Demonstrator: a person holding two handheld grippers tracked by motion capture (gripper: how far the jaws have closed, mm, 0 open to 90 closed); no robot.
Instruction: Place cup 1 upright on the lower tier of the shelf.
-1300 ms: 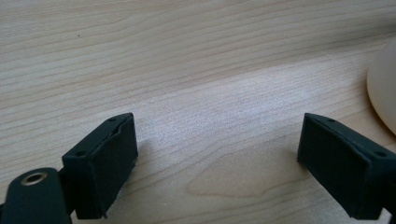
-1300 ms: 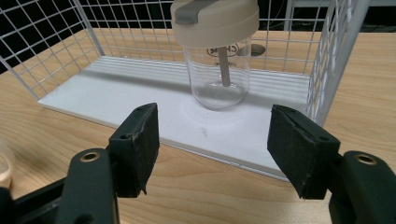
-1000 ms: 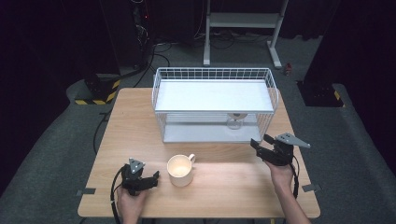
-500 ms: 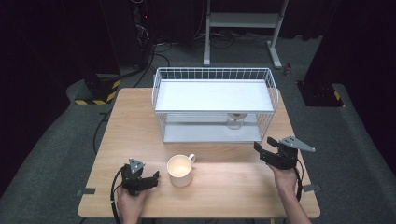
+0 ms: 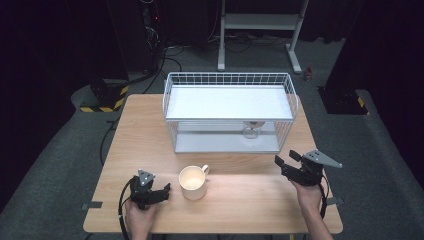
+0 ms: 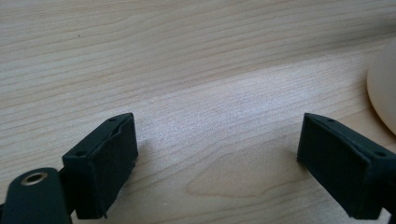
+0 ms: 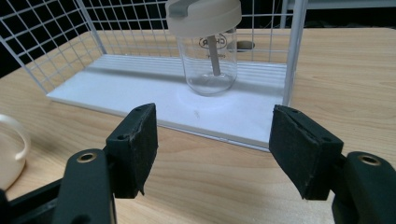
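Both claws are empty: right gripper, jaws just opening wide, at lower right faces the glass cup already inside the wire rack; left gripper gapes beside the mug, likely next.

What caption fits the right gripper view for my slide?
Right gripper, fingers open and empty, faces a lidded glass cup on the wire rack's lower shelf.

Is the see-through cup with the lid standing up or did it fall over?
Standing up. The clear glass cup sits flat on the white lower shelf of the wire rack, with its pale lid on top.
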